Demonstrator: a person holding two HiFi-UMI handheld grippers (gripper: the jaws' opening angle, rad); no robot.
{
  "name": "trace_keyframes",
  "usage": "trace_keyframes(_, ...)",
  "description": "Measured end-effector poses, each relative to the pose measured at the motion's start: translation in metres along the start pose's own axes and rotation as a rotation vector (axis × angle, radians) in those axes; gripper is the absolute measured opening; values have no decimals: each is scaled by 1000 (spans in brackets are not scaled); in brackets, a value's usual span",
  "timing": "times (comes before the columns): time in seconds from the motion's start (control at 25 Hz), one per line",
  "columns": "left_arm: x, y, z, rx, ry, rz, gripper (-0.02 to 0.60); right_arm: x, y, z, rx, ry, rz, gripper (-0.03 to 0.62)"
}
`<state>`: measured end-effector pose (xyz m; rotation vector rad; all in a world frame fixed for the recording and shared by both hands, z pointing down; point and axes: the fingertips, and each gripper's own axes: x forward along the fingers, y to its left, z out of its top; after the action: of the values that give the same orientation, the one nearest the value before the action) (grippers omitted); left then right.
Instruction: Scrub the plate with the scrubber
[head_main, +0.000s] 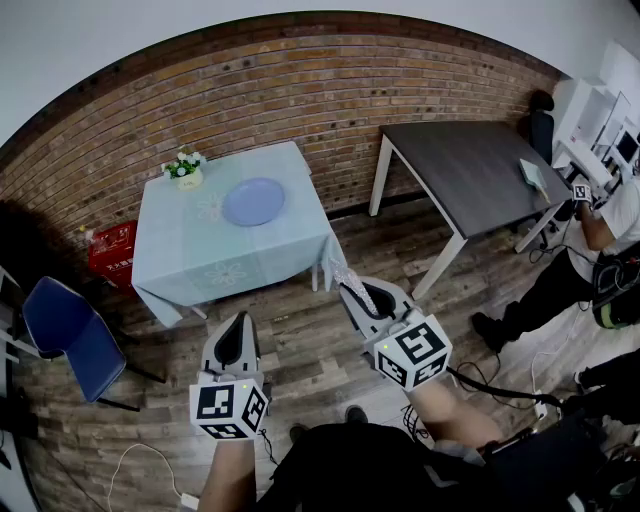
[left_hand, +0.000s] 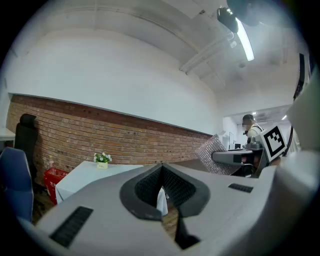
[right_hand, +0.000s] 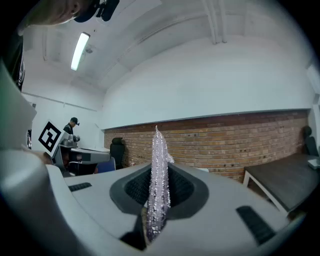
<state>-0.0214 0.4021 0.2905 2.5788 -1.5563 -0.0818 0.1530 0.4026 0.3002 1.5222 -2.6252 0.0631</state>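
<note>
The left gripper (head_main: 237, 322) is empty, its jaws pressed together with nothing between them. It is held level over the wooden floor, well short of the near edge of the counter (head_main: 200, 262). In its own view the left gripper (left_hand: 161, 176) looks toward that counter (left_hand: 82, 172), which stands some way ahead against the brick wall.

The counter is covered with a pale blue cloth. A small pot of flowers (head_main: 186, 170) sits at its far left corner, and the blue plate (head_main: 253, 201) lies flat on its far half, right of the flowers. Nothing touches the plate.

The right gripper (head_main: 352, 288) is held off the counter's near right corner and is also over the floor. Its jaws are clamped on the scrubber (head_main: 344, 271), a thin glittery silver pad that stands on edge and sticks out past the fingertips. The right gripper view shows the right gripper (right_hand: 157, 186) pinching the scrubber (right_hand: 160, 165) firmly at its lower part.

As for progress, the scrubber is already in hand, so that part looks done. No scrubbing has begun, since both grippers are well apart from the counter. What probably remains is to walk up to the counter, perhaps steady the plate with the free gripper, and rub the scrubber across the plate.
</note>
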Motion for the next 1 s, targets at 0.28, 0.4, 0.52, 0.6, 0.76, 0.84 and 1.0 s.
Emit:
trace_keyframes(0.28, -4, 1, -3, -4, 4, 10, 9, 0, 1, 0, -3, -1, 4, 60)
trace_keyframes(0.4, -4, 3, -1, -6, 5, 11, 9, 2, 1, 0, -4, 0, 6, 60)
trace_keyframes(0.52, -4, 4, 0, -5, 2, 9, 9, 3, 2, 4, -4, 0, 0, 60)
trace_keyframes(0.6, -4, 6, 0, -4, 2, 6, 9, 4, 3, 4, 14, -9, 3, 60)
trace_keyframes(0.76, -9, 13, -3, -8, -1, 5, 9, 5, 8, 6, 34, -41, 0, 61)
trace_keyframes(0.84, -12, 17, -3, -12, -4, 3, 9, 6, 12, 6, 27, -42, -3, 61)
trace_keyframes(1.0, -18, 28, -2, -5, -3, -12, 9, 13, 25, 6, 35, -44, -9, 61)
